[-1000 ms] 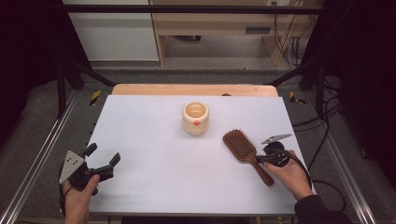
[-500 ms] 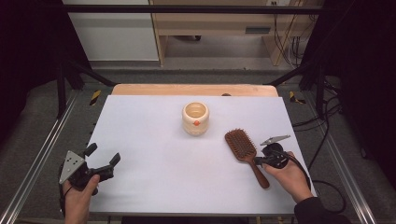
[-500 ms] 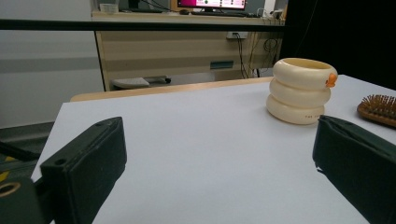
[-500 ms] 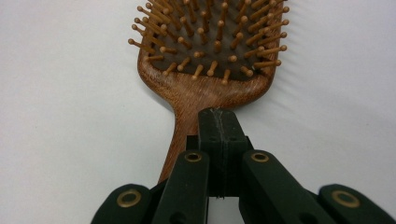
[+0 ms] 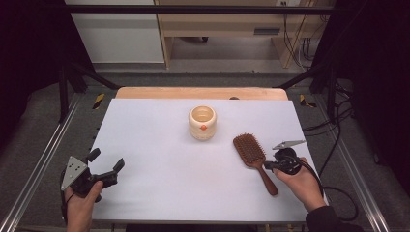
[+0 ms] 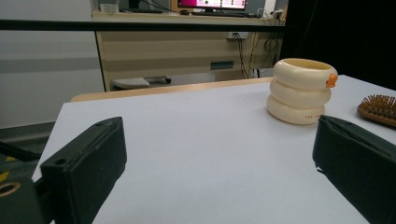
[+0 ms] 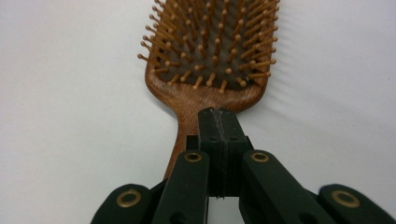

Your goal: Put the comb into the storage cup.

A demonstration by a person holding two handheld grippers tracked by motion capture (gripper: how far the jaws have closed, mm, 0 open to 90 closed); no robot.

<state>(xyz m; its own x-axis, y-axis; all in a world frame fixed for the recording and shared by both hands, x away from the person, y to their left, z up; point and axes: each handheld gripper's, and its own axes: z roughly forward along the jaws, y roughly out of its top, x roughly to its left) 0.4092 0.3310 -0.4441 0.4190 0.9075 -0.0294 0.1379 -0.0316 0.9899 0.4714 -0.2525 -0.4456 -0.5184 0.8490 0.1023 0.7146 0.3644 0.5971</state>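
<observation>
High view: white table with a wooden strip at the far edge, grey floor around it, black frame rails, pale cabinet and wooden desk behind. Cream ringed cup with an orange dot stood near the centre, toward the far edge. Wooden hairbrush lay bristles up near the right edge, handle toward the near right corner. Right gripper sat at the handle, jaws pressed together. Left gripper rested at the near left corner, jaws spread wide, nothing between.

Left gripper view: both black jaws far apart over bare table; cup ahead right, brush head at the right edge, desk with a monitor behind.

Right gripper view: jaws closed flat against each other above the brush neck; dark brown wood, tan ball-tipped bristles; whether they pinched the handle was unclear.
</observation>
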